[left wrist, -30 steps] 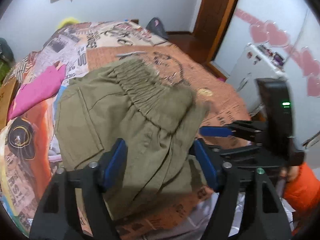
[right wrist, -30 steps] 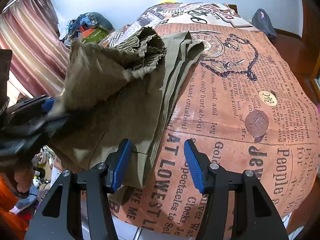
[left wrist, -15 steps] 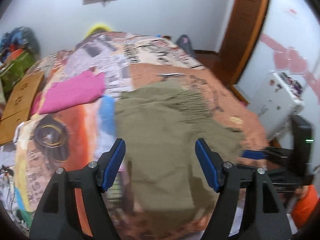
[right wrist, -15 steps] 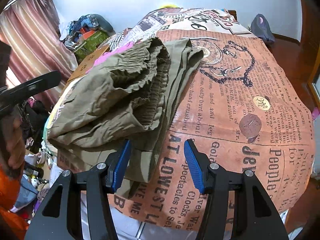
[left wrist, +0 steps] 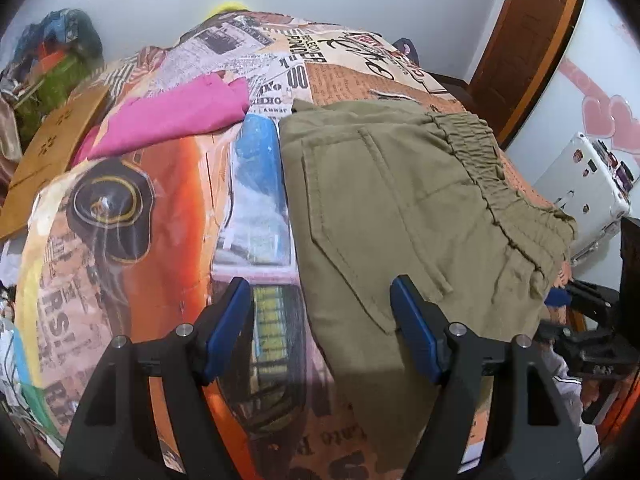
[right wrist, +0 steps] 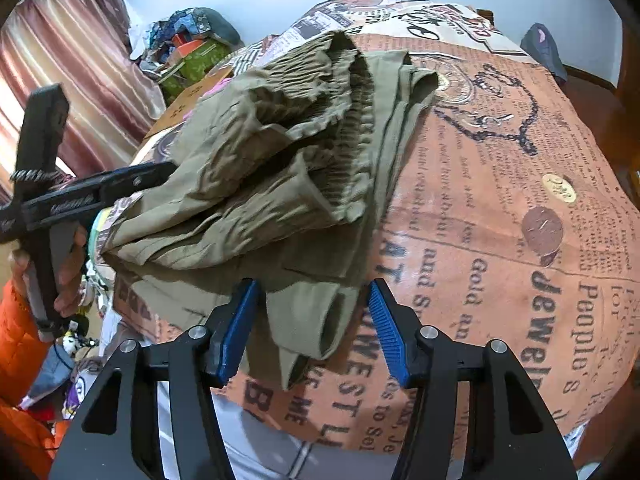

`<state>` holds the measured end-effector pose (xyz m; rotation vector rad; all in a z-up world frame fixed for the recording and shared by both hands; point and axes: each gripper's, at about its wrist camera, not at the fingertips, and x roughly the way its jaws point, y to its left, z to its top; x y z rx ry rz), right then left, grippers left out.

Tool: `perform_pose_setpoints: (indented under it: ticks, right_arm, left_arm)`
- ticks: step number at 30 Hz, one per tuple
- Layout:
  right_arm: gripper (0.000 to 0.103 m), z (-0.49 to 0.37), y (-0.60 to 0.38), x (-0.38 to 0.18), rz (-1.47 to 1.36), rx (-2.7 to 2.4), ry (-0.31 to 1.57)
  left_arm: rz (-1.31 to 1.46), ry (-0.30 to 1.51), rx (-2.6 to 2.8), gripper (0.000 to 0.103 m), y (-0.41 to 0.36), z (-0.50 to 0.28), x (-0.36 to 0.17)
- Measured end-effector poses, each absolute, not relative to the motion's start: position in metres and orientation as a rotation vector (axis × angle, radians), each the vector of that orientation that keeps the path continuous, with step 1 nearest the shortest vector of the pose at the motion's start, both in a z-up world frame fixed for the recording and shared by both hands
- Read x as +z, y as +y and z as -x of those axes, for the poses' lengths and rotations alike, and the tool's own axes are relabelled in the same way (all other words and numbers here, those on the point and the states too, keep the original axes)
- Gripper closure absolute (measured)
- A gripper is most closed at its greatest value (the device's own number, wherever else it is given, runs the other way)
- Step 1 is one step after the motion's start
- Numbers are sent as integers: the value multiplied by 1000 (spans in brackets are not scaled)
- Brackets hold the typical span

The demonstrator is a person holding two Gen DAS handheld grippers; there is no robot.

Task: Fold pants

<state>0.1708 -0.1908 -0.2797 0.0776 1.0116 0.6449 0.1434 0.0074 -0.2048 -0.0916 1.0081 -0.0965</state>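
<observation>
Olive-green pants [left wrist: 404,216] lie folded in a bundle on the bed, with the elastic waistband [left wrist: 496,184] on top at the right. In the right wrist view the pants [right wrist: 280,176] form a rumpled stack near the bed's front edge. My left gripper [left wrist: 322,330] is open and empty, just in front of the bundle's left edge. My right gripper [right wrist: 312,332] is open, with a pants cuff [right wrist: 320,332] lying between its fingers, not pinched. The left gripper also shows from the side in the right wrist view [right wrist: 160,172].
The bed [right wrist: 500,208] carries a newspaper-print cover. A pink garment [left wrist: 172,116] lies at the back left, beside a brown cardboard box [left wrist: 52,152]. A white case [left wrist: 580,196] stands right of the bed. A clothes pile [right wrist: 192,52] and curtains [right wrist: 72,80] are at the left.
The left gripper let the pants' top layer drop onto the bundle, then pulled back and swung left. The pants now lie flat. The right gripper stayed open and barely moved.
</observation>
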Motion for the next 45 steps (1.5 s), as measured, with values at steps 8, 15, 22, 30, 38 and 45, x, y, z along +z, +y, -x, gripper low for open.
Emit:
perform_pose_setpoints:
  ticks: [8, 15, 22, 30, 38, 45]
  right_arm:
    - [49, -178, -196, -279, -18, 626, 976]
    - [49, -204, -204, -279, 36, 583, 948]
    - [49, -254, -208, -279, 70, 542, 941]
    - [51, -254, -213, -264, 79, 535, 933]
    - [51, -203, -220, -233, -3, 550, 871]
    - [51, -174, -192, -214, -82, 634, 851]
  left_arm:
    - [150, 1045, -125, 30, 2, -130, -205]
    - [129, 1051, -201, 30, -30, -129, -204]
    - [149, 1006, -180, 30, -58, -148, -206]
    - [130, 944, -142, 31, -33, -154, -183]
    - [74, 859, -88, 31, 17, -183, -156]
    - [-33, 892, -32, 31, 47, -249, -174]
